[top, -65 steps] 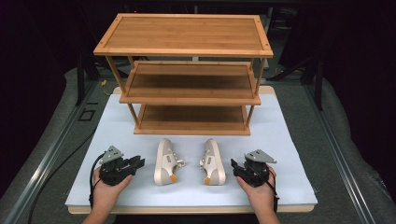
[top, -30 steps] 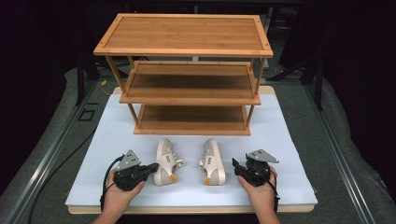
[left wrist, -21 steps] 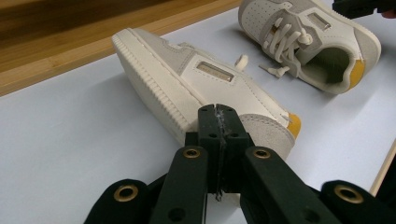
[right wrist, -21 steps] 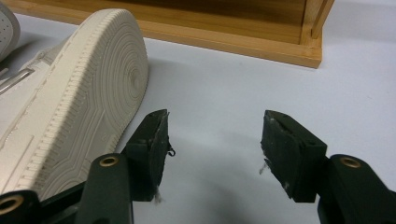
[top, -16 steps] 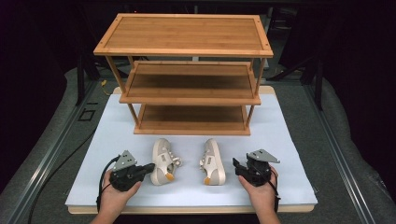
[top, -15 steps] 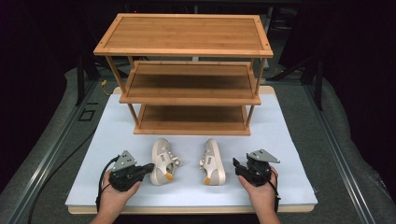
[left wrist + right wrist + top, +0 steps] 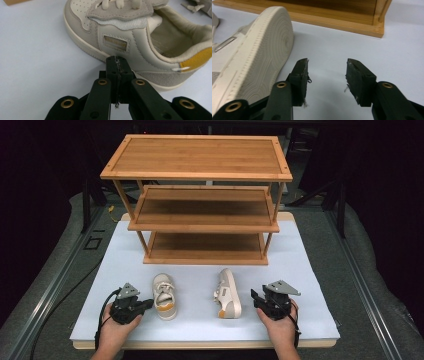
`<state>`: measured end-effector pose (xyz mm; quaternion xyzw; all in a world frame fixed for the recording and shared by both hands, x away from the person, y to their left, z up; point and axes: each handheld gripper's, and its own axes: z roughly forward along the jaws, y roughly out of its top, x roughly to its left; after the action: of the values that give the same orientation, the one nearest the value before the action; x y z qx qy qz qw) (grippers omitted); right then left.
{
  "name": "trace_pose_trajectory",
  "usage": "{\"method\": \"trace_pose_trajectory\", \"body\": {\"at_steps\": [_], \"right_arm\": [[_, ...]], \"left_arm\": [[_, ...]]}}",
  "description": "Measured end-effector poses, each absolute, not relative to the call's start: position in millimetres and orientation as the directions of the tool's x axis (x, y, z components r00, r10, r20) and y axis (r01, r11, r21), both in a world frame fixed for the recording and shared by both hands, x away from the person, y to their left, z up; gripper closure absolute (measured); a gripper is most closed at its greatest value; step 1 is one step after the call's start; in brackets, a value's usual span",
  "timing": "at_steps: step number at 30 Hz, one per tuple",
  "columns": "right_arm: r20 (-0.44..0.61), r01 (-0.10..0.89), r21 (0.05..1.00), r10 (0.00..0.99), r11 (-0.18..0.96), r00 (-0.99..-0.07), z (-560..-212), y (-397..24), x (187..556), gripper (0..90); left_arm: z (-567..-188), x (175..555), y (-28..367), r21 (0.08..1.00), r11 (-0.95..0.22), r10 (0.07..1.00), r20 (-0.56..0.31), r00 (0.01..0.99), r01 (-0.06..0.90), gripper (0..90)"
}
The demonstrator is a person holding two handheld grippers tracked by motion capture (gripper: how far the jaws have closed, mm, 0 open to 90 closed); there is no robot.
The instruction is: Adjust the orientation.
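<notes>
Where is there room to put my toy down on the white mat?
The white mat is bare left of the wooden rack and on the right, between the rack and the right gripper. It is crowded in front: the left shoe, the tipped right shoe and the left gripper.

A three-tier wooden shoe rack (image 7: 200, 195) stands at the far side of the white-covered worktop (image 7: 310, 270), all tiers bare. Two cream shoes sit near its front: the left shoe (image 7: 163, 296) upright, the right shoe (image 7: 227, 293) tipped on its side.
</notes>
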<state>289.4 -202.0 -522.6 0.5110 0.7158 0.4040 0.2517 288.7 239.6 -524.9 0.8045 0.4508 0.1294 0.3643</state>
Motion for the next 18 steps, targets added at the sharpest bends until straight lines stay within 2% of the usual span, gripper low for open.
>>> {"method": "trace_pose_trajectory", "body": {"at_steps": [4, 8, 13, 14, 18], "right_arm": [[0.034, 0.513, 0.841, 0.928, 0.174, -0.370, -520.8, -197.5, 286.6, 55.5], [0.032, 0.501, 0.846, 0.922, 0.180, -0.386, -517.7, -193.7, 284.3, 56.7], [0.033, 0.474, 0.857, 0.897, 0.201, -0.440, -512.4, -188.6, 278.2, 74.3], [0.027, 0.461, 0.862, 0.890, 0.209, -0.455, -509.4, -186.6, 274.8, 81.0], [0.042, 0.449, 0.871, 0.878, 0.202, -0.476, -506.3, -184.8, 270.9, 85.9]], "left_arm": [[-522.5, 287.7, 238.9, 0.707, -0.334, 0.824, -0.103, 0.558, 0.624, 88.6], [-519.0, 288.2, 242.6, 0.728, -0.298, 0.829, -0.123, 0.545, 0.617, 86.3], [-515.3, 288.0, 247.7, 0.754, -0.258, 0.837, -0.138, 0.529, 0.604, 84.5], [-515.0, 288.0, 248.3, 0.757, -0.250, 0.838, -0.143, 0.526, 0.604, 83.5], [-515.2, 289.4, 250.3, 0.763, -0.234, 0.841, -0.152, 0.519, 0.603, 81.8]]}}
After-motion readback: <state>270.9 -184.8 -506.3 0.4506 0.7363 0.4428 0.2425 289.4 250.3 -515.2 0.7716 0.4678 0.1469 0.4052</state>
